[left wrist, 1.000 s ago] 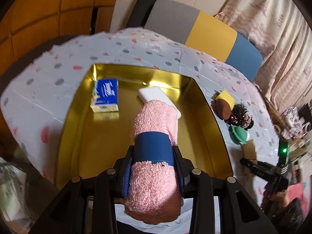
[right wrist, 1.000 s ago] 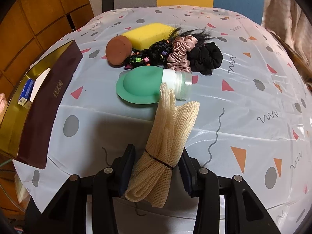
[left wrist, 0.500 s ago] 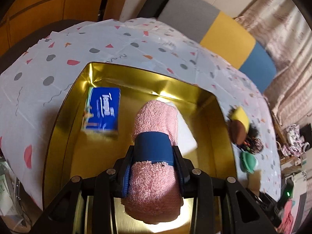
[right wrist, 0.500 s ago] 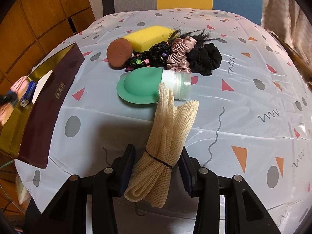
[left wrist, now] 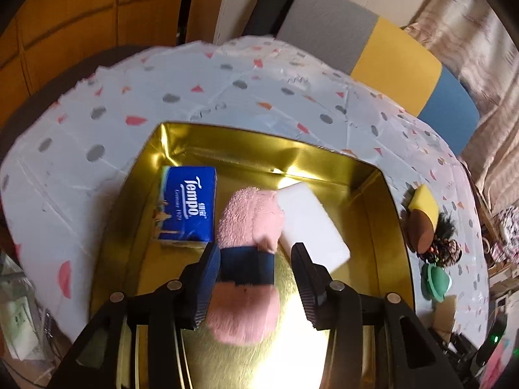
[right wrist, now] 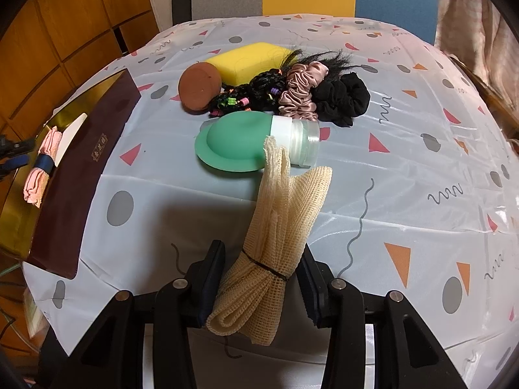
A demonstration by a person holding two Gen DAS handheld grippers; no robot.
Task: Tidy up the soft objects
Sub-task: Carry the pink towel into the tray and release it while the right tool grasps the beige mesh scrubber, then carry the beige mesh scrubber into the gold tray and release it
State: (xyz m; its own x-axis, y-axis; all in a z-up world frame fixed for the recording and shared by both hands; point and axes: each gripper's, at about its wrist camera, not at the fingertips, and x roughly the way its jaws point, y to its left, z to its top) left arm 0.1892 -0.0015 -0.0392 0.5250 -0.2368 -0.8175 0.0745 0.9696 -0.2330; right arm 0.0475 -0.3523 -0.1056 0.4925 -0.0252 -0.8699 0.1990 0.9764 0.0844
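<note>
In the left wrist view, the left gripper (left wrist: 256,278) had carried the pink towel roll (left wrist: 248,253) in over the gold box (left wrist: 382,227) since a second before, and its jaws were opening — the right pad now stood clear of the roll, the left one just at its blue band. The roll lay in the box between the blue tissue pack (left wrist: 188,206) and the white sponge (left wrist: 311,220), so I judged this item delivered and the gripper free to back out. The gripper pointed steeply down into the box.

In the right wrist view, nothing had changed: the right gripper (right wrist: 261,278) was clamped on the beige mesh cloth (right wrist: 279,227), tilted down over the table's spotted cover (right wrist: 421,178). The green silicone bottle (right wrist: 240,144), yellow sponge (right wrist: 249,61), brown puff (right wrist: 199,89) and scrunchies (right wrist: 301,92) were waiting on the table — still to be boxed.
</note>
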